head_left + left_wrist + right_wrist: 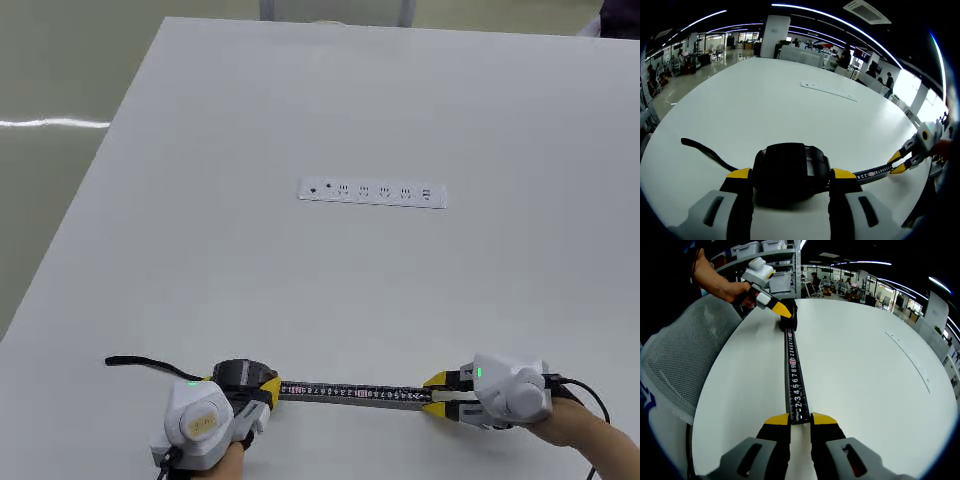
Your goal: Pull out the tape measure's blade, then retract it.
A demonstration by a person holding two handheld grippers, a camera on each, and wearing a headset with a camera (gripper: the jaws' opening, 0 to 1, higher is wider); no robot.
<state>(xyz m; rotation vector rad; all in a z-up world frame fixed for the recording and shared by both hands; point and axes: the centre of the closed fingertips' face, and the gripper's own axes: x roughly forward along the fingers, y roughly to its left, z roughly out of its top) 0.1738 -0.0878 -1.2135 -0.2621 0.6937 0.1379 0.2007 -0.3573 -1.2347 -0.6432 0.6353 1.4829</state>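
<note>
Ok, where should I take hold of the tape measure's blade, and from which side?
Grip the blade at its free tip, coming in along its length from the end away from the case. It's a thin flat strip low over the table; the right gripper is shut there.

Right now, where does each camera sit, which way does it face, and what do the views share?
Head view: on headset, looking down at table, left claw, right claw; a hand shows.
Left gripper view: on left claw, facing across its clamped case toward right claw.
Right gripper view: on right claw, facing along blade toward the person's arm.
Shared: all three show the blade.
</note>
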